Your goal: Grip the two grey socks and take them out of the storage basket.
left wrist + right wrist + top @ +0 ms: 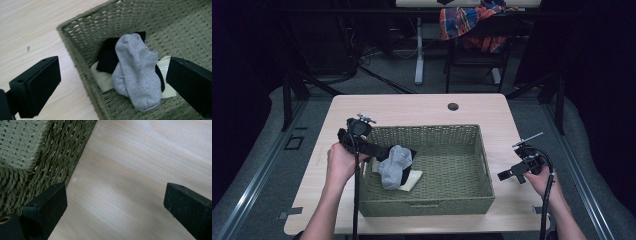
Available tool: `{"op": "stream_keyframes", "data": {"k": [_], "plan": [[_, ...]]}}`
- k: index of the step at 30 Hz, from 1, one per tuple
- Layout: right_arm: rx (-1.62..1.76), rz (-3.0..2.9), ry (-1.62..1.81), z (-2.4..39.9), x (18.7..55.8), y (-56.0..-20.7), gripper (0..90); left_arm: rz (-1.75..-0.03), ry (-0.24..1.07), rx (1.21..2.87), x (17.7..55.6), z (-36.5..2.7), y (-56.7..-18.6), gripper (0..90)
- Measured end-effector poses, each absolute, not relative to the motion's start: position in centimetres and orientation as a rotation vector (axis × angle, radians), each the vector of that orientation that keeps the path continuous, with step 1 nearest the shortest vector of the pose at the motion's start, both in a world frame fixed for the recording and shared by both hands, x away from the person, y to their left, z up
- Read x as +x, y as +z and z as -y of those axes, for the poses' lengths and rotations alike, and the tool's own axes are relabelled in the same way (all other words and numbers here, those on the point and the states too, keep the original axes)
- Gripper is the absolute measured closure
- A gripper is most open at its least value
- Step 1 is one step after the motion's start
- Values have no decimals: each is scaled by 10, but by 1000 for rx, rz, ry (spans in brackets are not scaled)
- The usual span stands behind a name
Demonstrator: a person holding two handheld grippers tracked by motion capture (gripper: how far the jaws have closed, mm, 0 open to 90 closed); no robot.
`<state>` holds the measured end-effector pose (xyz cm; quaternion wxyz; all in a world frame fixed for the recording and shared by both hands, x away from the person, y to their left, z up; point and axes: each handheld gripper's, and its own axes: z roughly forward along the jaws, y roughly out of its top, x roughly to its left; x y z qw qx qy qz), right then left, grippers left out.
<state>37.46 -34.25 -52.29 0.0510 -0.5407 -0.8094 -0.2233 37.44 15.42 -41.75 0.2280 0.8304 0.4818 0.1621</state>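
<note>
Grey sock [136, 75] in basket [82, 62], between spread left claw [112, 85] jaws.

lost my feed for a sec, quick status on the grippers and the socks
Left gripper open, over the basket's left wall, empty. Right gripper open, over bare table right of the basket. Grey sock lies atop black sock and cream sock in the basket. Nothing in the way.

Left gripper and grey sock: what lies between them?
The basket's rim lies between the open left gripper and the grey sock, seen in the left gripper view.
</note>
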Motion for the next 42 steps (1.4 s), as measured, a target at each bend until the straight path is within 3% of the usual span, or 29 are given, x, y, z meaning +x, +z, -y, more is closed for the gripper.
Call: {"op": "stream_keyframes", "data": {"k": [15,23,31,36,42], "plan": [[-1613,2474,-652,344,375,-523,48,-1284,371,2422,384,-119,-446,5],[-1652,2454,-680,344,374,-524,48,-1257,289,2523,397,-96,-469,75],[-1642,2452,-679,344,374,-524,49,-1270,293,2585,400,-91,-483,331],[-1624,2466,-660,345,375,-523,49,-1234,262,2560,398,-95,-484,656],[-1635,2459,-671,345,374,-524,50,-1217,233,2544,396,-99,-482,820]]}}
